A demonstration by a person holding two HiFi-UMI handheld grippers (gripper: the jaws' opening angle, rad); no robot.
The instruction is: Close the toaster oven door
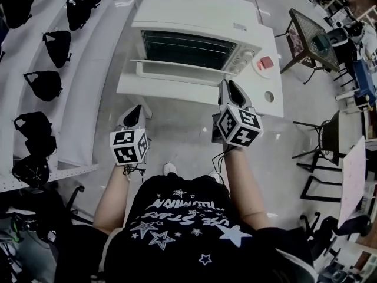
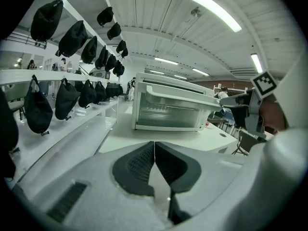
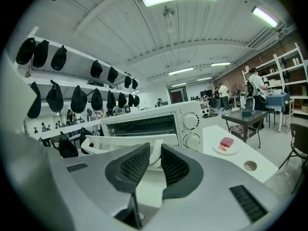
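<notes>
The white toaster oven (image 1: 194,16) stands on a white table (image 1: 153,90) with its door (image 1: 177,72) dropped flat towards me. My right gripper (image 1: 231,86) reaches the door's front right corner, its fingers a narrow gap apart with nothing pinched. In the right gripper view the gripper (image 3: 155,153) points at the door's pale front rim (image 3: 130,143), and the oven (image 3: 159,121) with its two dials sits behind. My left gripper (image 1: 134,114) hangs lower, off the table's front edge, shut and empty. The left gripper view has the gripper (image 2: 154,146) aimed at the oven (image 2: 168,112) from a distance.
A small plate with a red thing (image 1: 265,62) lies right of the oven, near a round hole (image 1: 269,96) in the tabletop. Black caps (image 1: 44,84) line the shelves on the left. A small glass-topped table (image 1: 312,40) and chairs stand to the right. People (image 3: 255,85) stand far off.
</notes>
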